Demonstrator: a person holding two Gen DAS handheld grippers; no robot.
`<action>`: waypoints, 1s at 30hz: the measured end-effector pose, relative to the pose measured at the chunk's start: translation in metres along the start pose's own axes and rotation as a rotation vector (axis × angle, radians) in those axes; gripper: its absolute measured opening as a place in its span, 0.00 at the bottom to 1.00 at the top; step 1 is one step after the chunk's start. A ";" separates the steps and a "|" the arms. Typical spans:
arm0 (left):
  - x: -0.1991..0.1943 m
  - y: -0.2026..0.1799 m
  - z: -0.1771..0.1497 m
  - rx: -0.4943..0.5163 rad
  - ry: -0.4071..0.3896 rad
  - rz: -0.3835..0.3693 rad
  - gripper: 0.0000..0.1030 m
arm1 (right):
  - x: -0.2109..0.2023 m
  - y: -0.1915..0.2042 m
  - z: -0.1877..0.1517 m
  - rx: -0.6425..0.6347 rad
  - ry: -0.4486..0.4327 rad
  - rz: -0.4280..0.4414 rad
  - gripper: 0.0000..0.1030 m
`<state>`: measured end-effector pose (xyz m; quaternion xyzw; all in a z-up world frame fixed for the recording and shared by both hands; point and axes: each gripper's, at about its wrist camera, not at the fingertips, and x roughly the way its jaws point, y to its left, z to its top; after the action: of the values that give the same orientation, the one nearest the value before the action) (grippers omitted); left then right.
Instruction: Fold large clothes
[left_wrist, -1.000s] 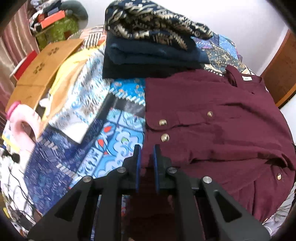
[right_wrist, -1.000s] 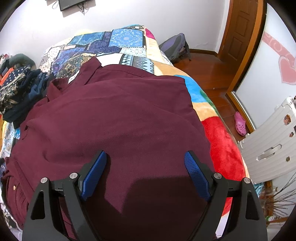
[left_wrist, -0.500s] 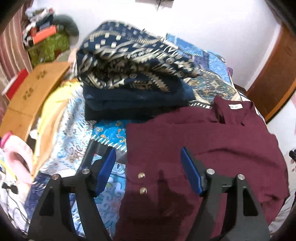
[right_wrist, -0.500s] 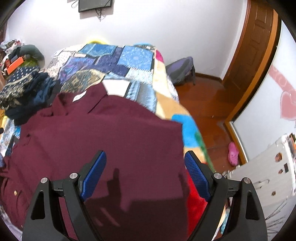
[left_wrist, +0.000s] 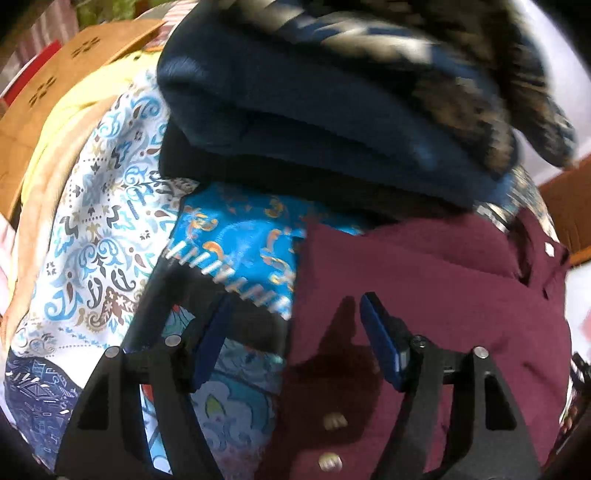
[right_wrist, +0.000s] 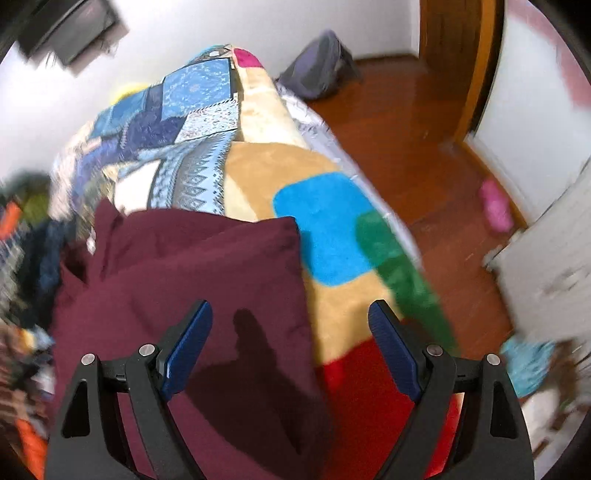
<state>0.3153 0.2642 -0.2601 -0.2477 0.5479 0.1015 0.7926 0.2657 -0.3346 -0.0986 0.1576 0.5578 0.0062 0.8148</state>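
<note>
A maroon button shirt (left_wrist: 436, 295) lies folded on the patchwork bedspread (left_wrist: 103, 236); it also shows in the right wrist view (right_wrist: 184, 280). My left gripper (left_wrist: 295, 339) is open and empty, straddling the shirt's left edge near its top corner. My right gripper (right_wrist: 290, 339) is open and empty, straddling the shirt's right edge, with the colourful blanket (right_wrist: 332, 229) under its right finger. The collar (left_wrist: 535, 258) with a white tag points away.
A stack of folded dark blue and patterned clothes (left_wrist: 332, 110) sits just beyond the shirt's left corner. A wooden board (left_wrist: 55, 81) lies at far left. Wooden floor (right_wrist: 424, 129), a grey backpack (right_wrist: 317, 70) and a pink shoe (right_wrist: 495, 206) lie right of the bed.
My left gripper opened off the shirt a second ago and has moved forward to its top left corner. My right gripper stayed open and shifted right, to the shirt's right edge.
</note>
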 end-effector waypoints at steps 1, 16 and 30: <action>0.005 0.002 0.002 -0.009 0.010 -0.005 0.63 | 0.004 -0.003 0.003 0.022 0.014 0.025 0.82; 0.025 0.012 0.009 -0.042 0.090 -0.189 0.05 | 0.029 0.008 0.035 0.068 0.030 0.113 0.10; 0.017 -0.032 0.007 0.087 0.040 -0.030 0.05 | 0.036 0.049 0.059 -0.120 -0.068 -0.102 0.09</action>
<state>0.3417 0.2386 -0.2646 -0.2229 0.5637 0.0607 0.7930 0.3409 -0.2959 -0.0994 0.0802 0.5360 -0.0073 0.8404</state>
